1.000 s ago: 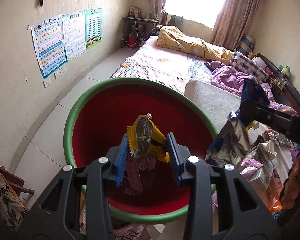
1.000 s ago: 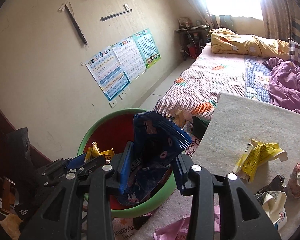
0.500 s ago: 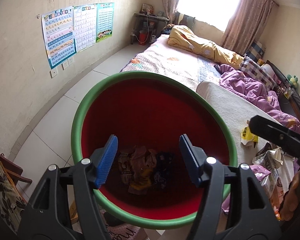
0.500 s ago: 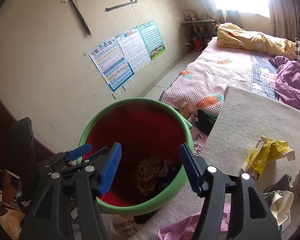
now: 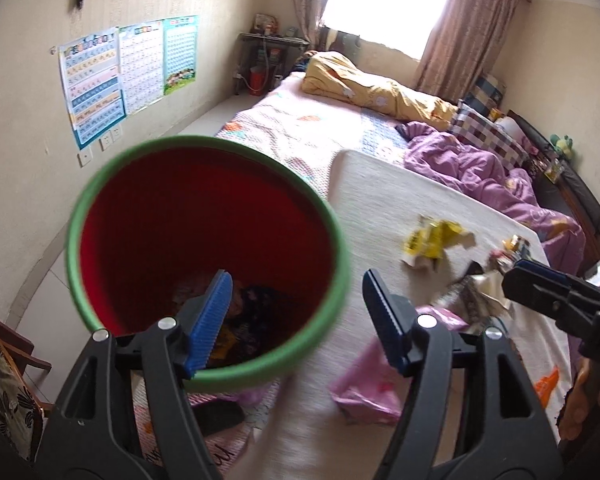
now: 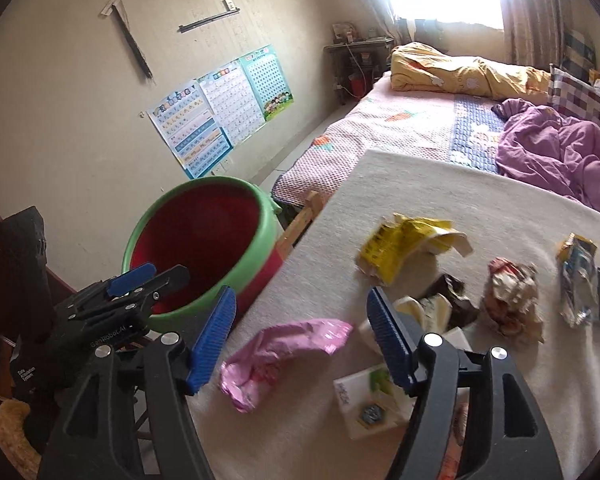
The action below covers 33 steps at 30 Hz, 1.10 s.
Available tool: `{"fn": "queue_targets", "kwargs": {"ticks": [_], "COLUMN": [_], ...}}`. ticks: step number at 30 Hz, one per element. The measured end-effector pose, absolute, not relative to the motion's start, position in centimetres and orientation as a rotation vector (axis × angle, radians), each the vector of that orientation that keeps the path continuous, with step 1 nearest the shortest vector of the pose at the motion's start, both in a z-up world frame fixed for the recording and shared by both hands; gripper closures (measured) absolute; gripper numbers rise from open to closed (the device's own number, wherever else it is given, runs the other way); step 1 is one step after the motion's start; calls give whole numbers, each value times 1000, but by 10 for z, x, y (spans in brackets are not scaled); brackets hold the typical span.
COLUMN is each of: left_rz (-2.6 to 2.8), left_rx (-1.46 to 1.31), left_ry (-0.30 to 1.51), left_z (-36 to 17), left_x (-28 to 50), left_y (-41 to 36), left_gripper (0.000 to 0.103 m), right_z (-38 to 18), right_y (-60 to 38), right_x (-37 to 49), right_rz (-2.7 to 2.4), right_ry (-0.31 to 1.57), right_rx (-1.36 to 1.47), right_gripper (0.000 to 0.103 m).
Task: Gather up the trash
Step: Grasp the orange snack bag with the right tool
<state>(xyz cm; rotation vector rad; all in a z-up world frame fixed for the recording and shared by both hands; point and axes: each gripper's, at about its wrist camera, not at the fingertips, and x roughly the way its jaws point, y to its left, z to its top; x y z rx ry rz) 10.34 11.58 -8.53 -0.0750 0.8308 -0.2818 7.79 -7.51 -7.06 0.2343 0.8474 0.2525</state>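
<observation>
A red bin with a green rim (image 5: 204, 148) (image 6: 260, 200) stands beside a white-covered table (image 5: 380, 200) (image 6: 440, 184). Wrappers lie at its bottom (image 5: 256, 316). My left gripper (image 5: 296, 316) is open and empty over the bin's right rim. My right gripper (image 6: 300, 332) is open and empty above the table's left edge, over a pink wrapper (image 6: 284, 352) (image 5: 364, 388). On the table lie a yellow wrapper (image 6: 404, 240) (image 5: 432, 240), a dark wrapper (image 6: 452, 296), a crumpled red-brown wrapper (image 6: 512, 296), a small white carton (image 6: 368, 400) and a flattened carton (image 6: 576, 276).
A bed (image 6: 420, 120) with yellow and purple quilts runs behind the table. Posters (image 5: 128, 76) hang on the left wall. A chair (image 5: 4, 364) stands at lower left of the bin. A wooden piece (image 6: 300, 220) sits between bin and table.
Both grippers opened and dropped their wrappers into the bin: the left a yellow one, the right a blue one. Both have since swung right, toward the table.
</observation>
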Motion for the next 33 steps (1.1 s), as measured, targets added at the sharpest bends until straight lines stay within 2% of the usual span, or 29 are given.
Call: {"fn": "queue_targets", "kwargs": {"ticks": [14, 20, 33], "left_rz": [-393, -351, -267], "left_rx": [-38, -44, -52], "left_ry": [904, 919, 908], "left_z": [-107, -111, -106], "left_x": [33, 23, 13], "left_y": [4, -6, 4], "left_gripper": [34, 34, 33], "right_z": [-113, -134, -132], "right_y": [-204, -215, -200], "right_x": [-24, -53, -53], "right_rz": [126, 235, 503], "right_ry": [979, 1039, 1063], "right_rx": [306, 391, 416], "right_gripper": [32, 24, 21]}}
